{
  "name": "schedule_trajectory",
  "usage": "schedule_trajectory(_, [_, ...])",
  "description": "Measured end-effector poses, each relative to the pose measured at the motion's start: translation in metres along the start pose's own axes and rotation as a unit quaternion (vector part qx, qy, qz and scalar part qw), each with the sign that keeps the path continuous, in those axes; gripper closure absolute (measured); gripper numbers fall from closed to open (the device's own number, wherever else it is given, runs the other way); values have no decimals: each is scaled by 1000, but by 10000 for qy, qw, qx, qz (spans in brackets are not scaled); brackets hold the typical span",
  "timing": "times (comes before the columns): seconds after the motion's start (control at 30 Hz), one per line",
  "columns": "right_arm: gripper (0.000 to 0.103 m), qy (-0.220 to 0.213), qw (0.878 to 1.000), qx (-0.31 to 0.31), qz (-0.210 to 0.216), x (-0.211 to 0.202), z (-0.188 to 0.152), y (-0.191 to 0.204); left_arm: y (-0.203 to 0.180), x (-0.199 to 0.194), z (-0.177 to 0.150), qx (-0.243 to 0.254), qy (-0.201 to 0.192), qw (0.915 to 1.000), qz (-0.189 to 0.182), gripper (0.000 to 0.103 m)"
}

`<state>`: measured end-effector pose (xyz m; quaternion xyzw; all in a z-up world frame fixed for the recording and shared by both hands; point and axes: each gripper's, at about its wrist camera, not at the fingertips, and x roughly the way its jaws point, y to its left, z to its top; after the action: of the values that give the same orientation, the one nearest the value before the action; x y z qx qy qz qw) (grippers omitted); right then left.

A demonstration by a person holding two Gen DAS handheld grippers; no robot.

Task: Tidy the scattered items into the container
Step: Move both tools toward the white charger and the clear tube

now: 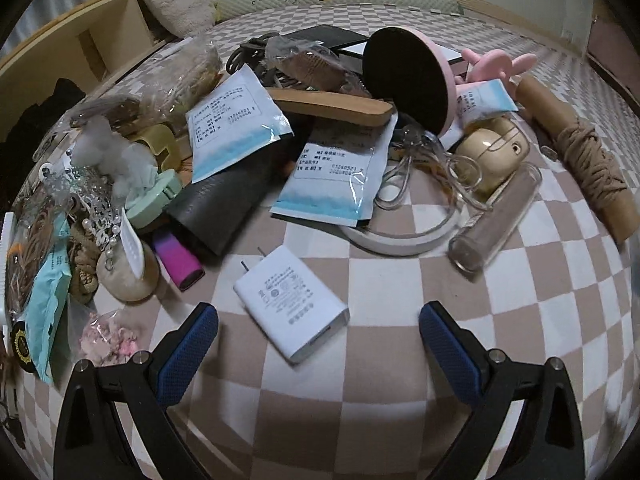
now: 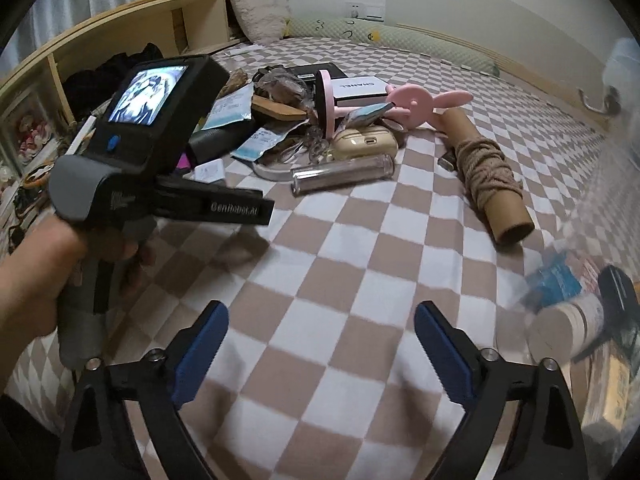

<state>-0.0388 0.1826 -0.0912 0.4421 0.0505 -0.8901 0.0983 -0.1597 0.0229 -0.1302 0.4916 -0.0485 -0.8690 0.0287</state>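
A pile of scattered items lies on a checkered bed cover. My left gripper (image 1: 318, 320) is open just above a white charger block (image 1: 291, 304), which lies between its jaws. Behind it are blue-white sachets (image 1: 334, 176), a black pouch (image 1: 224, 204), a purple tube (image 1: 178, 260), a clear tube (image 1: 494, 220) and a beige earbud case (image 1: 494, 152). My right gripper (image 2: 322, 322) is open and empty over bare cover. The container (image 2: 600, 340) at the right edge is blurred and holds some items. The left gripper's body (image 2: 152, 152) shows in the right wrist view.
A cardboard roll wound with cord (image 2: 486, 178) lies to the right of the pile. A pink round mirror stand (image 1: 416, 80) and a pink rabbit holder (image 2: 424, 100) stand at the back. A wooden headboard shelf (image 2: 120, 36) and pillows (image 2: 260, 8) are beyond.
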Motion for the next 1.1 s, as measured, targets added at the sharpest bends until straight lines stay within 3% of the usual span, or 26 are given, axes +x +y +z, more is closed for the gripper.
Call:
schedule_trajectory(0.1, [23,52,9999,-74,-90,10,5,0,5,2,2,-71,-29,10000,11,3])
schedule_trajectory(0.17, [25,141,9999,8,-78,18,10,-3,10,3,3,-148,-18,9999,-37,10])
schedule_trajectory(0.27, [26,200,9996,185,-80,28,18,-8,19,5,2,-322,19,9994,-126,10])
schedule_trajectory(0.47, [26,203,9981,567,-115,50,46,-16,32,6,1,-486,72,9984,-284,24])
schedule_trajectory(0.8, [26,88,9897,1418,168,92,82,-28,44,5,2,-301,124,9988,-354,36])
schedule_trajectory(1.1, [26,176,9880,1536,-71,108,86,-30,54,8,2,-373,139,9981,-475,36])
